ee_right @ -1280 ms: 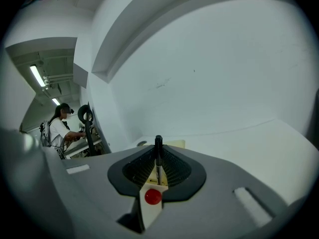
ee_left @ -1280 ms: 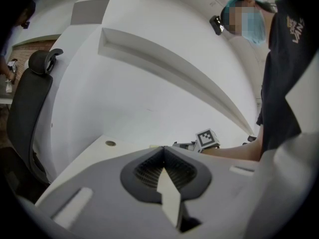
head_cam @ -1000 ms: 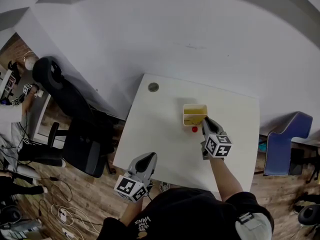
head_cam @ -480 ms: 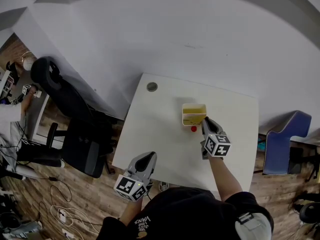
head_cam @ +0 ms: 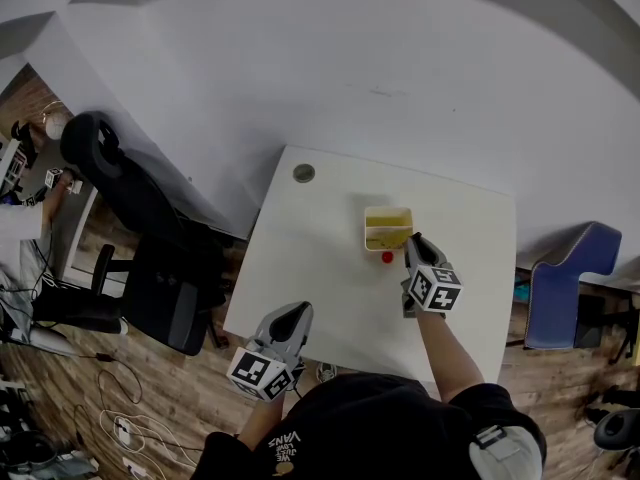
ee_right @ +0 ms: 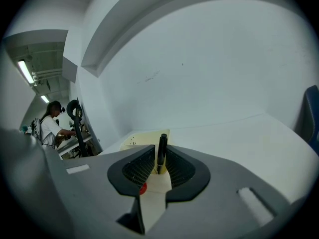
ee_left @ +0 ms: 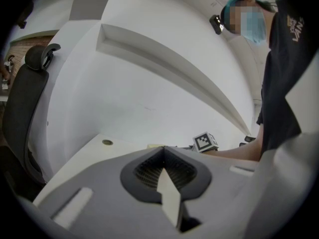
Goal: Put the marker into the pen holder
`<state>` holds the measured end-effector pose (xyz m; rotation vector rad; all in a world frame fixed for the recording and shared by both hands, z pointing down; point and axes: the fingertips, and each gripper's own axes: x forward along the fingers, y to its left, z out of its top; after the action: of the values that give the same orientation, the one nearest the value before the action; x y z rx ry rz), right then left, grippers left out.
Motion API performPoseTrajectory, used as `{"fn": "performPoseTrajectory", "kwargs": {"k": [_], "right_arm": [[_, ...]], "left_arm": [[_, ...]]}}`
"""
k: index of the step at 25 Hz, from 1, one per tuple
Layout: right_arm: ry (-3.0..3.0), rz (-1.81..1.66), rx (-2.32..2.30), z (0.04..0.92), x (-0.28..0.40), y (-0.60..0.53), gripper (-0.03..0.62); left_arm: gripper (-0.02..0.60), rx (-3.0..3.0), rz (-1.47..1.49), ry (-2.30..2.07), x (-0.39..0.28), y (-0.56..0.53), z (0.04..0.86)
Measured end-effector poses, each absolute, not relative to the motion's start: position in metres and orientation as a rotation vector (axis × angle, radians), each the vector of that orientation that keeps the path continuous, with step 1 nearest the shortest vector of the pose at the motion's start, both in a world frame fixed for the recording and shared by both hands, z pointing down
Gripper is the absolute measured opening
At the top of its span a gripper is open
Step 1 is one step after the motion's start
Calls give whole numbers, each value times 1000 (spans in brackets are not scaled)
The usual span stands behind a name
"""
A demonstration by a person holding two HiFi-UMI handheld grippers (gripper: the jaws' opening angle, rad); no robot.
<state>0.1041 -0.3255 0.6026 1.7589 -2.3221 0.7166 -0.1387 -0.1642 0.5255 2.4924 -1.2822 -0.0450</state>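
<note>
A yellow pen holder point(head_cam: 388, 228) stands on the white table point(head_cam: 320, 248), toward its far middle. My right gripper point(head_cam: 411, 244) sits just in front of the holder, shut on a black marker point(ee_right: 161, 152) that stands upright between the jaws. The marker's red end point(head_cam: 387, 257) shows beside the jaw tips; in the right gripper view this red end point(ee_right: 142, 187) lies below the jaws, with the pen holder point(ee_right: 142, 137) close behind them. My left gripper point(head_cam: 290, 320) hangs at the table's near edge, far from the holder, shut with nothing in it.
A round grommet point(head_cam: 304, 173) is set in the table's far left corner. A black office chair point(head_cam: 140, 228) stands left of the table, a blue chair point(head_cam: 565, 283) to its right. A white wall runs behind. Cables point(head_cam: 120, 428) lie on the wooden floor.
</note>
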Motion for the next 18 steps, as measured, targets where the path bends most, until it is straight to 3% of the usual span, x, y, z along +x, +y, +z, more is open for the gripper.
{"fn": "performPoseTrajectory", "kwargs": {"k": [18], "right_arm": [[-2305, 787, 1811, 605, 109, -315, 84]], "left_arm": [[52, 2522, -54, -1257, -138, -165, 523]]}}
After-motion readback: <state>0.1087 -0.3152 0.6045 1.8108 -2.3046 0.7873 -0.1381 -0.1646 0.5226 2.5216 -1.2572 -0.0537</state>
